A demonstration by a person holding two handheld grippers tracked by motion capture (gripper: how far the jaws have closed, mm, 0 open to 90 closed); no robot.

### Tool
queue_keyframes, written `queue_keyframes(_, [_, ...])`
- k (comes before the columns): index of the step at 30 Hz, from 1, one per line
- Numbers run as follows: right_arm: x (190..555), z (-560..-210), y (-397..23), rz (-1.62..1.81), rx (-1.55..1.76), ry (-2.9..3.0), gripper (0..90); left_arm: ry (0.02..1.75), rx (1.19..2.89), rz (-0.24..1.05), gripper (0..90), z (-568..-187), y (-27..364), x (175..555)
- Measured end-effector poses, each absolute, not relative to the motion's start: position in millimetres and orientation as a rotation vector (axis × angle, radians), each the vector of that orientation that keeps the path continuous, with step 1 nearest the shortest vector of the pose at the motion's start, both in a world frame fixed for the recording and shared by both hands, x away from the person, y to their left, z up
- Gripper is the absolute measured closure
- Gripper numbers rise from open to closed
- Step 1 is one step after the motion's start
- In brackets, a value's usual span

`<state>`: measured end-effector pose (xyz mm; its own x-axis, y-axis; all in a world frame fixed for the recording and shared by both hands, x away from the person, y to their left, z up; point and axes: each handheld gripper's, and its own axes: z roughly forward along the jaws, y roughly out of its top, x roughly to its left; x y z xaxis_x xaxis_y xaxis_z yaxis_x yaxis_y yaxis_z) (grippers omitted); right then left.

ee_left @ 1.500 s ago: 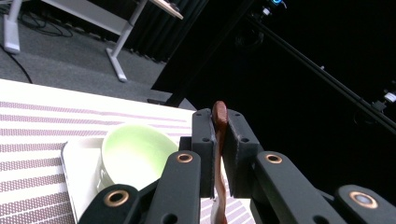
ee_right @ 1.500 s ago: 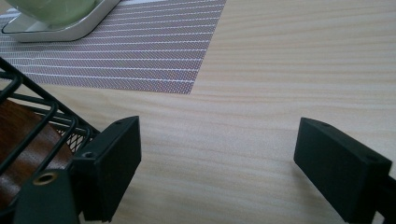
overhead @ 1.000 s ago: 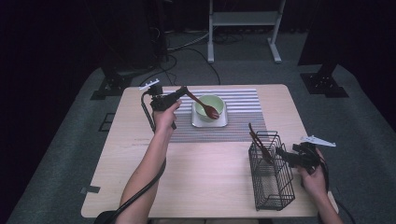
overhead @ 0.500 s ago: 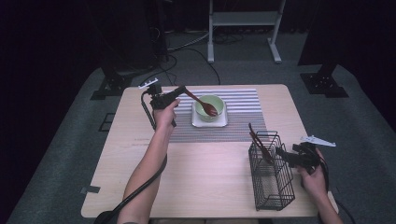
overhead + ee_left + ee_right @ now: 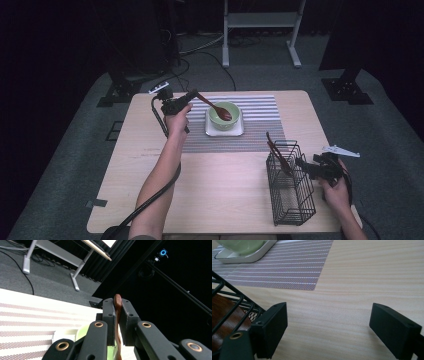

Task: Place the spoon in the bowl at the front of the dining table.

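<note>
While the left gripper (image 5: 192, 96) clamps its fingers (image 5: 109, 315) tight on the handle of a dark reddish-brown wooden spoon (image 5: 212, 106), the spoon's head rests down inside the pale green round bowl (image 5: 223, 116), so this looks like the placing step, nearly done. Next call: part the fingers and lift away cleanly without tipping the bowl on its white square tray (image 5: 224, 132). Over on the right, the right gripper (image 5: 305, 165) waits with fingers (image 5: 270, 327) spread wide and empty, just beside the black wire basket (image 5: 290, 195), where another brown wooden utensil (image 5: 277, 152) stands. Both bowl and tray sit on the striped grey placemat (image 5: 260, 120) on the light wooden surface (image 5: 220, 190); nothing crowds the bowl.
</note>
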<state>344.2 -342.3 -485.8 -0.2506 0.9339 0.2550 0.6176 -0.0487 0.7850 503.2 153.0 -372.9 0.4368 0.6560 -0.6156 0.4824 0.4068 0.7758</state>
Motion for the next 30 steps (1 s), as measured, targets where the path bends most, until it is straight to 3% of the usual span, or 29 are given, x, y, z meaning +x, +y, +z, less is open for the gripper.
queue_keyframes(30, [344.2, -485.9, -343.0, 1.215, 1.648, 1.873, 13.4, 1.272, 1.203, 0.179, 84.0, -396.2, 154.1, 511.3])
